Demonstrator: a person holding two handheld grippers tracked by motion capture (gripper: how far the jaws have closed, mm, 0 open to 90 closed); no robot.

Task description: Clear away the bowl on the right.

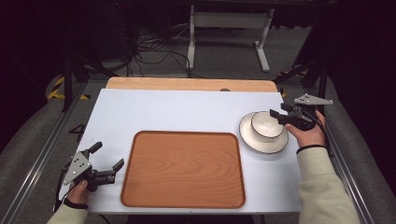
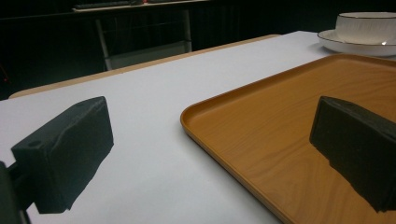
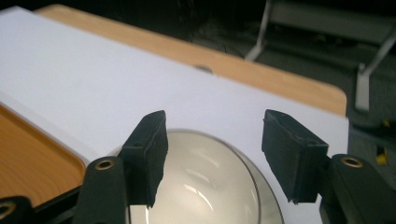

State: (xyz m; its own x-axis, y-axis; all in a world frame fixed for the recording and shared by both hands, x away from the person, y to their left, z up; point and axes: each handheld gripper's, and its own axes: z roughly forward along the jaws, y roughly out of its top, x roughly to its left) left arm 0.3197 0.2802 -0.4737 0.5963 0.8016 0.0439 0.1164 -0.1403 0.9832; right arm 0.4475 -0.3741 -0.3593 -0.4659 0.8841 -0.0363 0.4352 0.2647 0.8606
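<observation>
A white bowl [image 1: 266, 125] stands on a white plate [image 1: 263, 142], just beside the right short edge of the wooden tray [image 1: 184, 169], which lies in the middle of the white table top [image 1: 177, 112]. The tray has nothing on it.

The right gripper [image 1: 280, 115] is at the bowl, on the side of the bowl away from the tray, held by the person's right hand [image 1: 308, 131]. In the right gripper view its two black jaws are moderately open, with the gap between them [image 3: 212, 154] over the right part of the bowl [image 3: 205, 186]. One jaw is over the inside of the bowl and the other is over the outside of its rim. I cannot tell if the jaws touch the rim; they hold nothing.

The left gripper [image 1: 108, 163] is just beside the left short edge of the tray, near its front corner, in the person's left hand [image 1: 78, 190]. Its jaws are wide open. In the left gripper view [image 2: 210, 154] one jaw is over the white table top [image 2: 140, 121] and the other is over the tray [image 2: 280, 121], with the tray rim between them. They hold nothing. The bowl [image 2: 366, 28] and the plate [image 2: 355, 46] are seen beyond the far end of the tray, well apart from this gripper.
</observation>
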